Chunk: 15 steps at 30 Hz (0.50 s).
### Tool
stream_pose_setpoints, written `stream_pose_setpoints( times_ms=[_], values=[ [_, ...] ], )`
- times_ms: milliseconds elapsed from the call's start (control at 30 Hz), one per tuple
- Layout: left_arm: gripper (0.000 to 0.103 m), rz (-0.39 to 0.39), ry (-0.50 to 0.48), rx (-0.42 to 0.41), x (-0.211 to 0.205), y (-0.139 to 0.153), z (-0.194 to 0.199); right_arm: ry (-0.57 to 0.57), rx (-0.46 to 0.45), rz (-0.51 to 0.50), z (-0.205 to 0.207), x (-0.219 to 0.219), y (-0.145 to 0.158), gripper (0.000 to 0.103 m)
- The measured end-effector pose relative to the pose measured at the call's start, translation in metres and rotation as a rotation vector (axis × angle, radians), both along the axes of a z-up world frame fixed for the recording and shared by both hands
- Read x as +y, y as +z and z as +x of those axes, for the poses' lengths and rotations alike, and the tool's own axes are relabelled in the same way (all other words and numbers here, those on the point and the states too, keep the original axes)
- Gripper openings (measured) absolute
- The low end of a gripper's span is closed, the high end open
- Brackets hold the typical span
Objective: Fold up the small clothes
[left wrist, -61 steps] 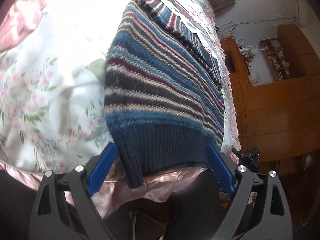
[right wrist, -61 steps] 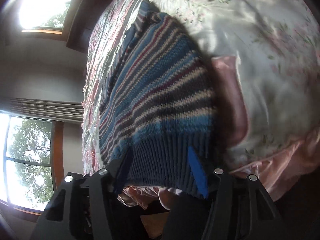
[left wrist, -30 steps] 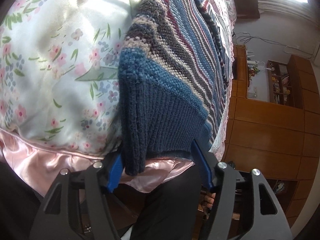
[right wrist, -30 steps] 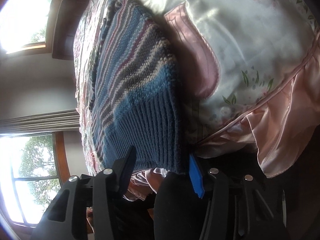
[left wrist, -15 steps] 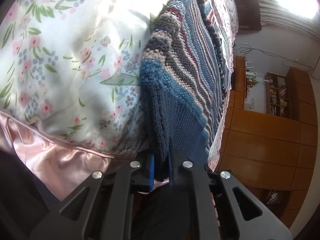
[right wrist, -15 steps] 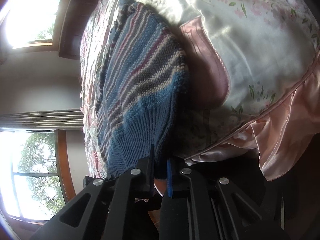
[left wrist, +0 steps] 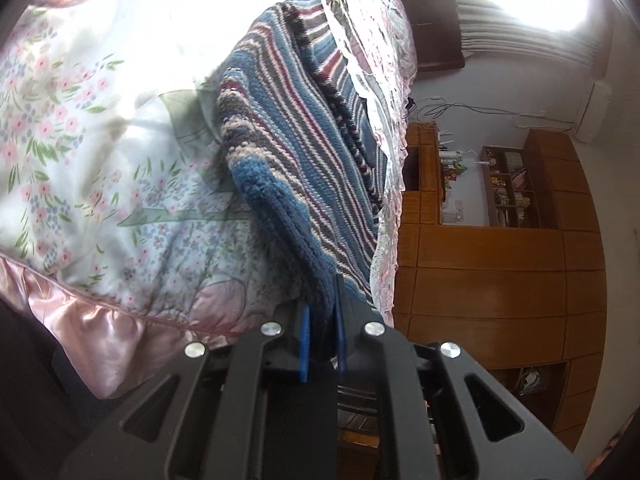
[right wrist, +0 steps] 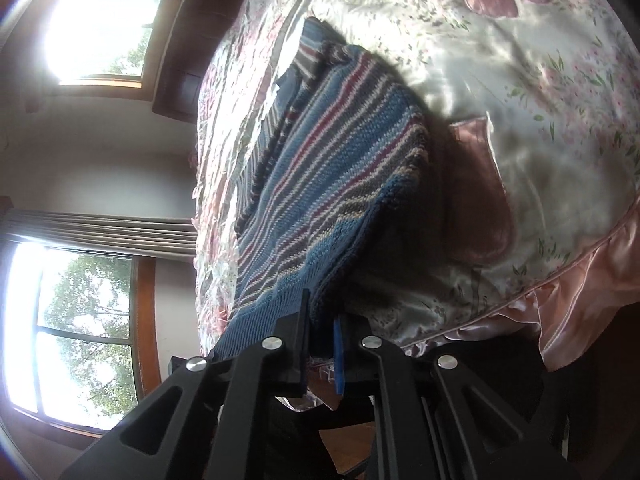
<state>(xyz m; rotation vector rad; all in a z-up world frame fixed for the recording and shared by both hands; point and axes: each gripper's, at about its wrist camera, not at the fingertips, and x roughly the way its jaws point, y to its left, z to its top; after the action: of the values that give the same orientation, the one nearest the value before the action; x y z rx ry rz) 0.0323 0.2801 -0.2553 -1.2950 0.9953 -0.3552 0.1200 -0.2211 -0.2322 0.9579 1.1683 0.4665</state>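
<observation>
Progress looks early: the striped sweater (left wrist: 304, 168) lies spread lengthwise on the bed, its ribbed hem (right wrist: 280, 308) at the near edge, and no crease or doubled layer shows in either view, so I judge the first fold is only about to begin. The left gripper (left wrist: 320, 336) has its jaws nearly closed on one corner of the hem, with dark blue rib knit pinched between the blue pads. The right gripper (right wrist: 320, 344) has its jaws drawn just as close on the other hem corner, knit filling the narrow gap. Lifting the hem, carrying it up toward the collar end and flattening the result all seem left to do, and whether the sleeves are tucked under I cannot tell.

Around the sweater is a floral satin bedspread (left wrist: 100, 160) with a pink ruffled edge (right wrist: 580, 280) hanging over the side of the bed; it looks slippery and could slide or bunch with the garment. Wooden cabinets (left wrist: 500, 272) stand beyond the bed in the left view, windows (right wrist: 80, 312) with curtains in the right view, both well apart from the work. Nothing else lies on the bed near the sweater
</observation>
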Motion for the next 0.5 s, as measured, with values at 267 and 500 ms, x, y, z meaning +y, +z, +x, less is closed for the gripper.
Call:
stream_pose_setpoints(
  times_ms=[267, 500],
  values=[
    [0.008, 0.013, -0.005, -0.091, 0.002, 0.043, 0.015, 0.021, -0.078, -0.005, 0.02, 0.003, 0.042, 0.009],
    [0.008, 0.035, -0.014, -0.146, 0.01, 0.075, 0.036, 0.049, -0.142, -0.025, 0.047, 0.01, 0.074, 0.009]
  ],
)
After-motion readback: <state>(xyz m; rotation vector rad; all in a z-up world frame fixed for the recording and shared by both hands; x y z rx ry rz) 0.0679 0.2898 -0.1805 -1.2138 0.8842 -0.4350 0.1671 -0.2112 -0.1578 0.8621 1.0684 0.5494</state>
